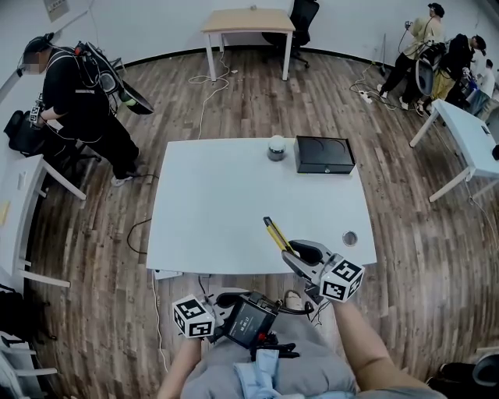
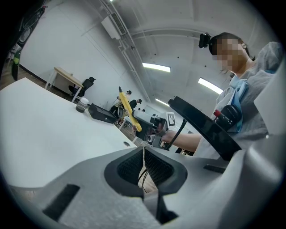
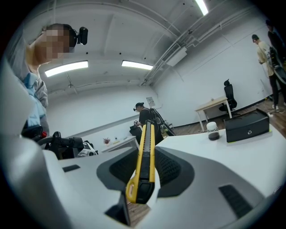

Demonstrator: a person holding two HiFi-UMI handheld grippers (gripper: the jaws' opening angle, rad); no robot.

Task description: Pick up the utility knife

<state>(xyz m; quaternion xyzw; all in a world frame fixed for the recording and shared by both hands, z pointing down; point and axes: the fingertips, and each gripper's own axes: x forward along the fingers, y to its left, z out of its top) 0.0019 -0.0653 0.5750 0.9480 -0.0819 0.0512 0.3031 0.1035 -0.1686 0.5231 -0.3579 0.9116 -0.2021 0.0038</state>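
Right gripper (image 1: 299,251): clenched on the knife (image 1: 276,234), a pad pressing each flat side of its yellow body.
Knife: lifted off the table (image 1: 218,203), above its near edge and toward the near right corner. The front end slants up and in over the top, and the black butt hangs behind the jaws.
Left gripper (image 2: 144,152): jaws pressed together with nothing between them. It is off the table, below the near edge, over the person's lap.
Near edge: the right gripper's body crosses it, and a small round fitting (image 1: 349,238) sits in the top just right of that gripper, near the right edge.
Far edge: a jar (image 1: 276,148) and a black box (image 1: 323,154) stand side by side close to it, right of its middle.
Open top: a wide bare stretch lies between the knife and the jar, and runs to the left edge.
Surface: white, flat, matte.
Floor (image 1: 405,234): wood planks all round the table, with cables (image 1: 207,86) trailing beyond the far edge.
Left of table: a person (image 1: 78,93) at a white desk, well apart.
Beyond far edge: a wooden desk (image 1: 248,21) with a chair (image 1: 302,19).
Right of table: another white desk (image 1: 468,140), with people (image 1: 437,47) past it.
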